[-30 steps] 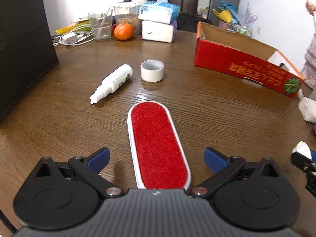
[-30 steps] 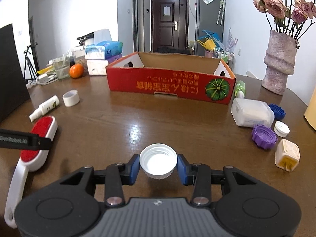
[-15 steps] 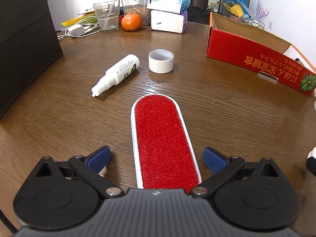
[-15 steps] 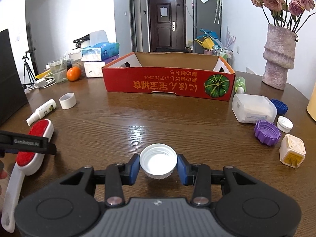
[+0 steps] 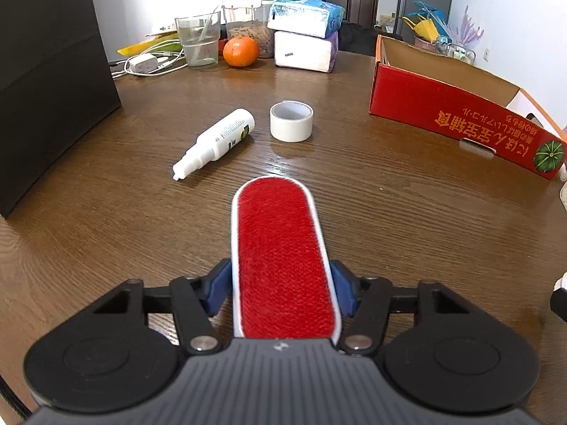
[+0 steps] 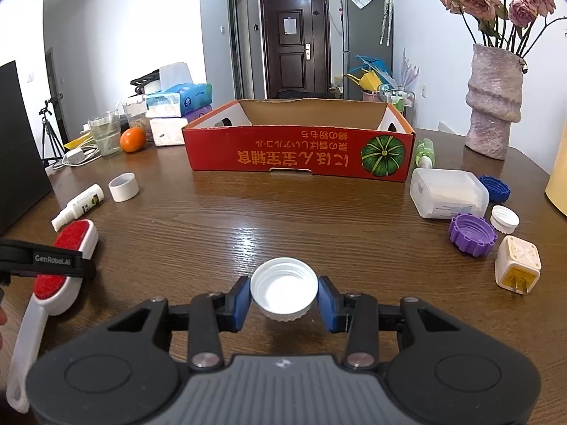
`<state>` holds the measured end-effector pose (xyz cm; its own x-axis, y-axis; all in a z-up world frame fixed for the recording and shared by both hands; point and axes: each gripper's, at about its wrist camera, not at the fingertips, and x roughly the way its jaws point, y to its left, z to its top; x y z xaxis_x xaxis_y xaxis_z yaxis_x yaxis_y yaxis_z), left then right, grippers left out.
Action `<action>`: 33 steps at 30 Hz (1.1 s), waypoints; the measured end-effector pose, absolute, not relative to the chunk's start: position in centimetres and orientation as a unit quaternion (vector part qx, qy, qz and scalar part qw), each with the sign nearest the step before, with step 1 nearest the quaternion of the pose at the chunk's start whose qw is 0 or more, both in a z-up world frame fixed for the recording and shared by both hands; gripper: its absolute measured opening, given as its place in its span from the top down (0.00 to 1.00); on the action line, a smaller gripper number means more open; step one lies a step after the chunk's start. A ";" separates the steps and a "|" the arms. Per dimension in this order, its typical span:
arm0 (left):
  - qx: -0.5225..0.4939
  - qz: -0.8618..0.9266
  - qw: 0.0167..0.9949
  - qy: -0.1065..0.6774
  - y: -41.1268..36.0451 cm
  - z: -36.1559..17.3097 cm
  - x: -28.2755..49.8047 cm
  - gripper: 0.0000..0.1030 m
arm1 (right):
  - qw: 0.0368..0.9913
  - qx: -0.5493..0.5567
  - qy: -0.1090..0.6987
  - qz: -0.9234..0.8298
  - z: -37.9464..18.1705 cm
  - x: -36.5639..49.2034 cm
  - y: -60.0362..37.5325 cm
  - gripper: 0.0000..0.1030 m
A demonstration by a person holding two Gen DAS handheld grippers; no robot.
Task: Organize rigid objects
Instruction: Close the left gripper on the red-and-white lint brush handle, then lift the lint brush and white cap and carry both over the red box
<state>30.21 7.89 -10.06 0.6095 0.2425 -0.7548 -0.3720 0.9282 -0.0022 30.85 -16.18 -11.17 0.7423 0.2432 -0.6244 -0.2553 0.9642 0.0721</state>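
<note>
Left claw (image 5: 281, 292) over half-hidden lint brush (image 5: 280, 255)

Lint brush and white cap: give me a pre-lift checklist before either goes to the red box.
1. Left gripper pads against both edges of the lint brush, jaws having just closed: ok.
2. Brush lifted off the table: cannot tell.
3. Right gripper shut on the white cap: ok.
4. Red box open on top: ok.
5. Box floor free: cannot tell.
</note>
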 end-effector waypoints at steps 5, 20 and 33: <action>-0.079 0.169 0.894 0.408 8.0 -9.9 29.9 0.44 | 0.934 -0.008 0.333 0.132 -11.0 30.3 -16.3 0.62; -0.081 0.142 0.914 0.372 6.9 -6.7 29.2 0.45 | 0.942 -0.009 0.315 0.118 -9.2 29.8 -16.4 0.62; -0.094 0.107 0.936 0.321 5.1 -2.7 29.6 0.45 | 0.954 0.004 0.274 0.122 -6.0 30.6 -15.0 0.62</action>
